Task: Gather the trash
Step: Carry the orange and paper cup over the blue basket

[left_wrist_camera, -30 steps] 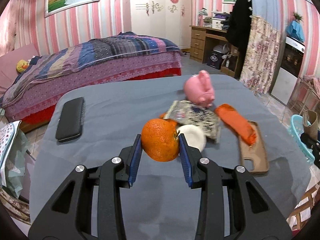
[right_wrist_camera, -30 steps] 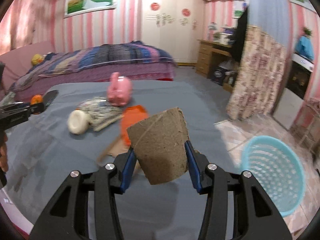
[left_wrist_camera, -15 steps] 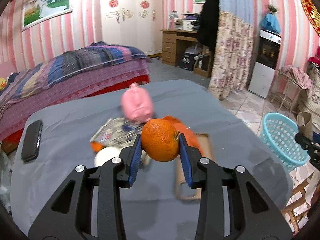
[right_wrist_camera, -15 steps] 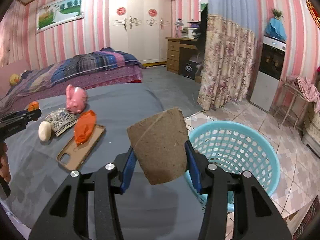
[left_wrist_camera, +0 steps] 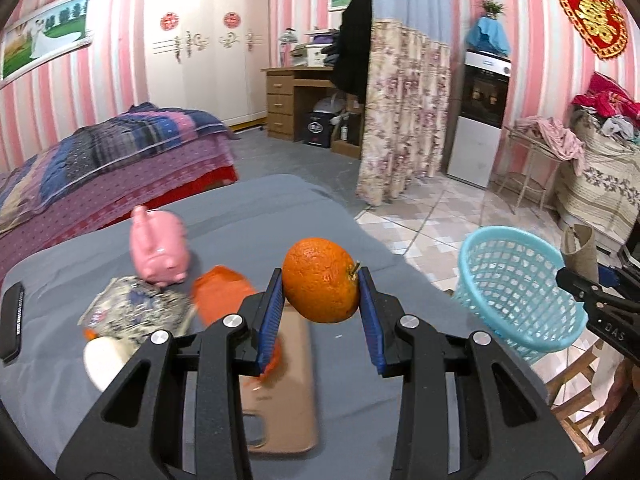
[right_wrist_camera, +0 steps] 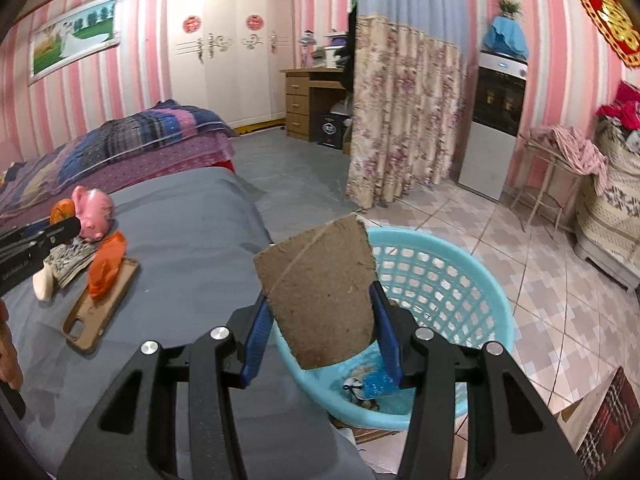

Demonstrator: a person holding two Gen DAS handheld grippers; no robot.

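left hand-held gripper [left_wrist_camera: 320,306] clamps an orange [left_wrist_camera: 321,280]; right hand-held gripper [right_wrist_camera: 318,316] grips brown cardboard [right_wrist_camera: 320,294] over the blue basket [right_wrist_camera: 472,280].

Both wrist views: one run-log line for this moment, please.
left gripper: shut on orange | right gripper: shut on cardboard piece, over basket | basket: some trash inside

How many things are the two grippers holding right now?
2: an orange clamped in the left gripper above the table, and a brown cardboard piece in the right gripper over the blue basket.
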